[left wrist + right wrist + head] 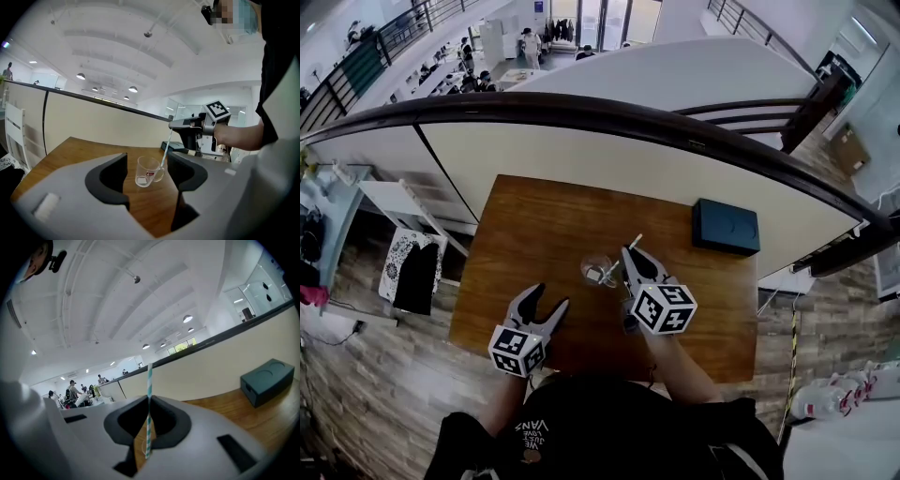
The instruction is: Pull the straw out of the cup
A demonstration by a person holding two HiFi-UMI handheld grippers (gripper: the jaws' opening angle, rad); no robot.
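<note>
A clear glass cup (598, 271) stands near the middle of the wooden table (534, 216). My right gripper (627, 252) is above and just right of it, shut on a teal-and-white striped straw (636, 241). In the left gripper view the straw (167, 145) hangs from the right gripper (172, 124), raised, with its lower end at the rim of the cup (149, 171). In the right gripper view the straw (149, 380) stands upright, pinched between the jaws of the right gripper (149, 405). My left gripper (551, 296) is open, short of the cup on its near left, holding nothing.
A dark box (726, 226) lies at the table's far right corner, seen also as the box (267, 380) in the right gripper view. A curved parapet wall (609, 150) runs just behind the table. A white chair (398, 202) stands to the left.
</note>
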